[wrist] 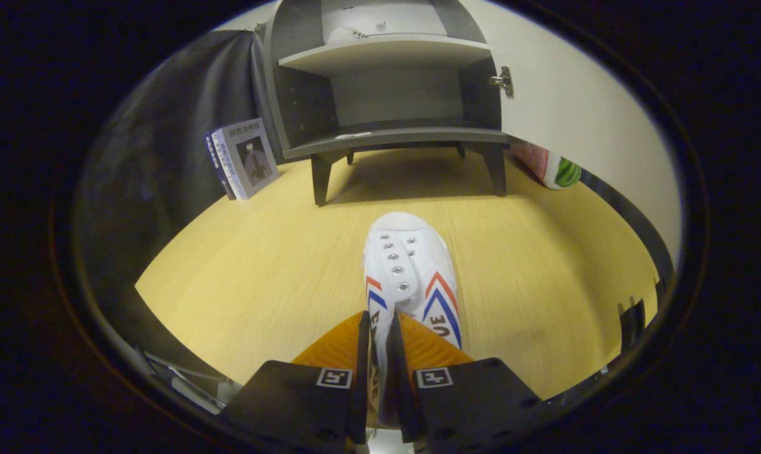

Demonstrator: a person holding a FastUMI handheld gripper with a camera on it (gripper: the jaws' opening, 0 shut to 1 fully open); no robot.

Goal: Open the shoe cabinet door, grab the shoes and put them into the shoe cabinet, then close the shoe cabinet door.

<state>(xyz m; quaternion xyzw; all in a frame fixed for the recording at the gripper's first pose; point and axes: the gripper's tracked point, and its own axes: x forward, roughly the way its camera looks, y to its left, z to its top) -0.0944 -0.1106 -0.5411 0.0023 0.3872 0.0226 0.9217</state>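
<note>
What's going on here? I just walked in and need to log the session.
A person's handheld tongs are shut on a white shoe with red and blue stripes, both fingers pinching its side wall near the heel, its toe aimed at the shoe cabinet. The cabinet door is already swung open to the right, and the visible shelves hold no shoe. The shoe is over the yellow wooden floor, short of the cabinet. A book leans beside the cabinet.

White canvas shoe (pixel 410 268), matt wood-grain tabletop (pixel 260 271)
</note>
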